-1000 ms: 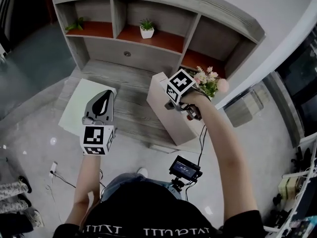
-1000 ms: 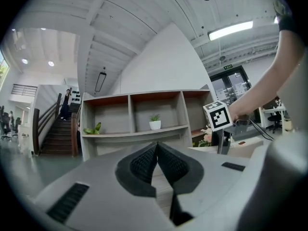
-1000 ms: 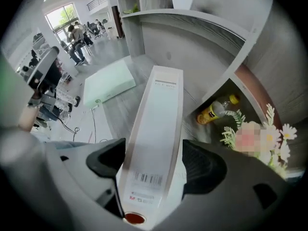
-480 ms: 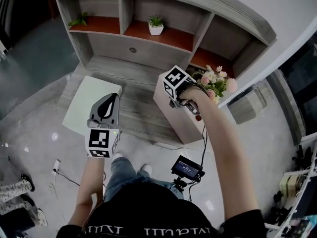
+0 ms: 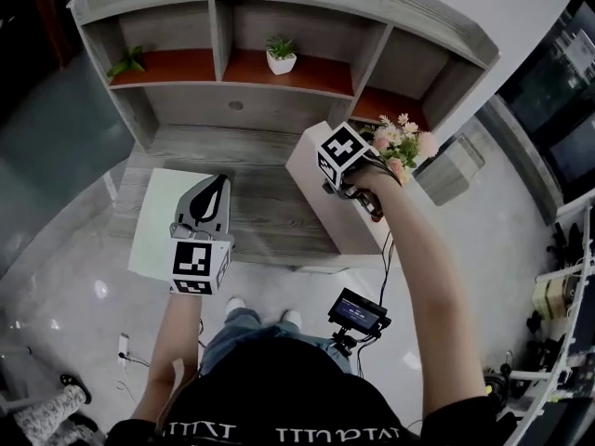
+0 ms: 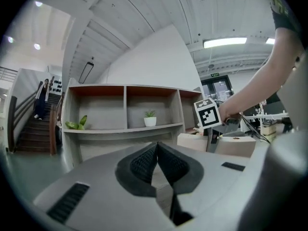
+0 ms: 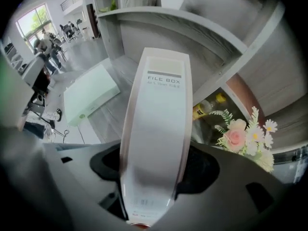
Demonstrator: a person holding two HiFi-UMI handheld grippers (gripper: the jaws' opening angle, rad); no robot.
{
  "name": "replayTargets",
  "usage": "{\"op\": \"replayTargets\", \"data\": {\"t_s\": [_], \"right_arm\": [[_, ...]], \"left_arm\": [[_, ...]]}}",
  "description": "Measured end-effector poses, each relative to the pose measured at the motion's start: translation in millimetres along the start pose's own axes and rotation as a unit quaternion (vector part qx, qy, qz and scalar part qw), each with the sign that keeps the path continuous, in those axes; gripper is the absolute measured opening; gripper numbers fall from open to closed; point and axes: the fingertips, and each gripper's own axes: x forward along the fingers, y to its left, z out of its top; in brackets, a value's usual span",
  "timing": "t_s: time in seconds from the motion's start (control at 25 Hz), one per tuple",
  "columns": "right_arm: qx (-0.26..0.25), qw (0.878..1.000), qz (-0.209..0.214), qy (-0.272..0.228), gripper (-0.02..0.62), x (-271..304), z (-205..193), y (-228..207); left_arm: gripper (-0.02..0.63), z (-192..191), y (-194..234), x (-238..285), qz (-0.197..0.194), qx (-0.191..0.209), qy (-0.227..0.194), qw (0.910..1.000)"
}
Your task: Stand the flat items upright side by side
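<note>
The right gripper [image 7: 150, 174], its jaws just closing onto the file box [image 7: 161, 114] between them, pinches only the near end, so the box could pivot and topple onto the flowers [image 7: 238, 136] alongside.

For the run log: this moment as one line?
right hand-held gripper: jaws just closed further, gripping file box | left hand-held gripper: shut, empty

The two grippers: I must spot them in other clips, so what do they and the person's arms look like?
The left gripper and right gripper are pale grey moulded shells with dark pads. Each carries a white cube with black square markers. The person wears a black short-sleeved T-shirt with white lettering.
</note>
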Motion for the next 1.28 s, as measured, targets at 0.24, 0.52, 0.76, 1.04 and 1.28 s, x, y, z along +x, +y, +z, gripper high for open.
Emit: {"op": "replayTargets", "data": {"t_s": [0.24,0.52,0.76,1.04,1.28], "right_arm": [[0.093,0.99,-0.027,-0.104,0.304,-31.0,21.9,-2.4],[0.176,0.959,-0.077,-0.207,0.304,-53.4,25.2,-1.5],[0.251,0.912,-0.108,-0.307,0.304,-67.3,24.3,8.4],[0.262,0.852,-0.156,-0.425,0.291,-75.3,29.7,20.9],[0.25,0.81,-0.197,-0.492,0.293,-74.9,22.5,28.2]], "left_arm": [[0.014,4.2,11.5,14.4,-0.045,-0.001,-0.014,0.9989],[0.014,3.8,24.5,24.0,-0.079,-0.001,-0.021,0.9967],[0.014,-3.0,29.9,23.1,-0.102,0.005,-0.019,0.9946],[0.014,-20.3,40.4,13.2,-0.117,0.008,-0.006,0.9931],[0.014,-33.8,44.8,9.7,-0.122,0.007,0.005,0.9925]]}}
